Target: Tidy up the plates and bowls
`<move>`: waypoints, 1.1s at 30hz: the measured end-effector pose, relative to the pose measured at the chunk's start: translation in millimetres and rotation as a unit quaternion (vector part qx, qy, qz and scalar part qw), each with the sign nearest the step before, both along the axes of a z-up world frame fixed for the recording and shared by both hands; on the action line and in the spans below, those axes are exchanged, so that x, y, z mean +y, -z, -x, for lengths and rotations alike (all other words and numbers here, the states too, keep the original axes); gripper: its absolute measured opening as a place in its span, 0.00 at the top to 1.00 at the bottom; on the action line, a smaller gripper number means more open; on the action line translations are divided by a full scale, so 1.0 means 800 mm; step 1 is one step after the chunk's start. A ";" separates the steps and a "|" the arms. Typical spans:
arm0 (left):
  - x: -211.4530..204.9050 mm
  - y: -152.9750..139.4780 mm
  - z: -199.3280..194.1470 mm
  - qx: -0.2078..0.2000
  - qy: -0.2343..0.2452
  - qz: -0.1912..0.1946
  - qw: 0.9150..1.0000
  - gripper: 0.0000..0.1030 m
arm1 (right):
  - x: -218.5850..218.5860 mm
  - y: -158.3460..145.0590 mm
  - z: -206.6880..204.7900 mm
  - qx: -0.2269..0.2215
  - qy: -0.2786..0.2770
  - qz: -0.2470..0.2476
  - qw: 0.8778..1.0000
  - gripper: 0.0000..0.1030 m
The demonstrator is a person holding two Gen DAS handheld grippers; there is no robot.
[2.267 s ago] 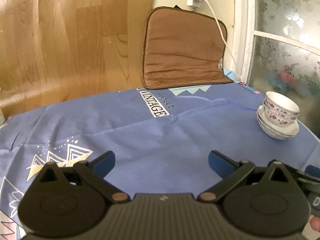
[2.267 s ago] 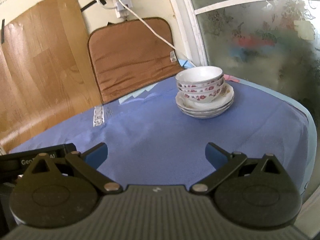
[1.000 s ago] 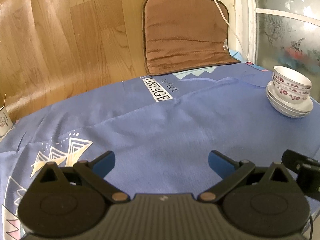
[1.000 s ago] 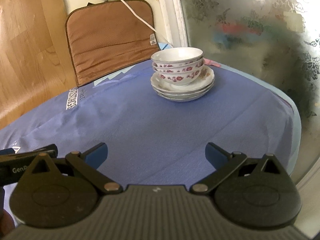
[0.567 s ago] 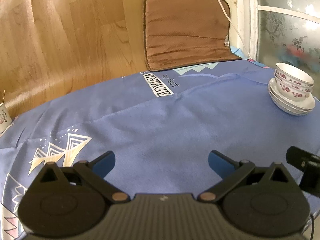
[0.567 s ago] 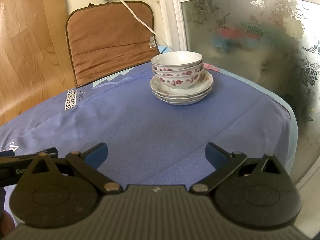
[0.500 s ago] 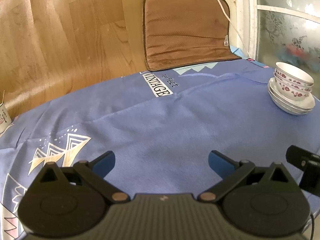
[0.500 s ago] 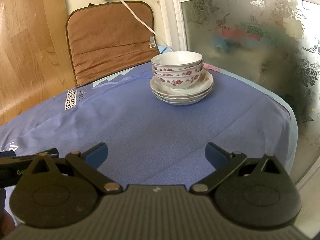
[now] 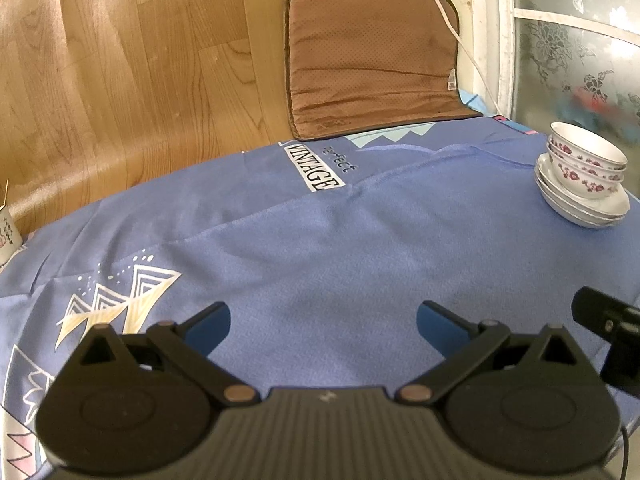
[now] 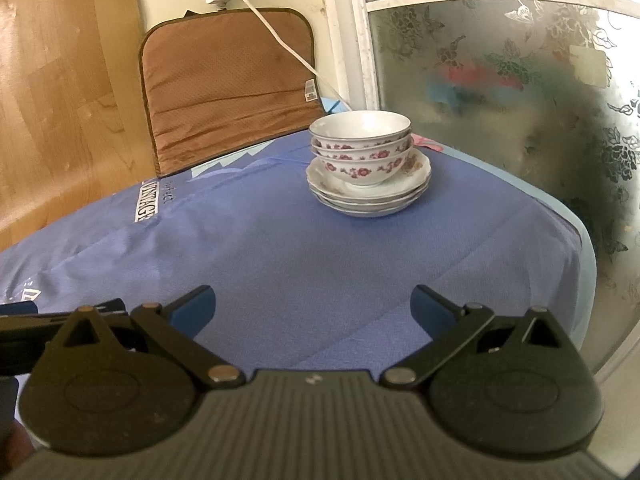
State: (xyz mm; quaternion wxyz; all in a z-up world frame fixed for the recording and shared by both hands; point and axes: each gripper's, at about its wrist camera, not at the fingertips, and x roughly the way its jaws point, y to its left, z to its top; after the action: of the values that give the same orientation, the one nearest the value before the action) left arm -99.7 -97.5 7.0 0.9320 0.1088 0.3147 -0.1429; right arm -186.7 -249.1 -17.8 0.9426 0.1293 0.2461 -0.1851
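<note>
Nesting bowls [image 10: 362, 148] atop stacked plates [image 10: 370, 196]

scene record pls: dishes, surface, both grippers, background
dishes: three floral bowls nested, sitting on a stack of plates
surface: table under a blue tablecloth
left gripper: open, empty, above the cloth, far from the stack
right gripper: open, empty, facing the stack, not touching it
background: brown cushion against the wall, white cable across it, frosted floral window
</note>
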 end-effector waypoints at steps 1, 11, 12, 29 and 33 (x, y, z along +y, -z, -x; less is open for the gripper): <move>0.000 0.000 0.000 0.000 0.000 0.000 1.000 0.00 | 0.001 0.000 0.000 0.000 -0.001 0.000 1.000 0.00; 0.000 0.002 0.001 0.002 0.001 0.001 1.000 0.00 | 0.002 -0.001 0.001 -0.001 -0.006 -0.002 1.000 0.00; 0.000 0.002 0.002 0.002 0.002 0.001 1.000 0.00 | 0.002 0.000 0.001 -0.001 -0.006 -0.003 1.000 0.00; -0.002 0.003 0.006 0.005 0.006 0.002 1.000 0.00 | 0.002 0.001 0.001 -0.001 -0.012 -0.008 1.000 0.00; 0.000 0.003 0.004 0.008 0.009 0.003 1.000 0.00 | 0.003 0.001 0.000 0.000 -0.015 -0.010 1.000 0.00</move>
State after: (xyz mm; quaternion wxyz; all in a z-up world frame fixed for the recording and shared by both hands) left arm -103.1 -97.6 4.2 0.9284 0.1082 0.3207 -0.1532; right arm -186.7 -246.8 -19.0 0.9440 0.1348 0.2500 -0.1682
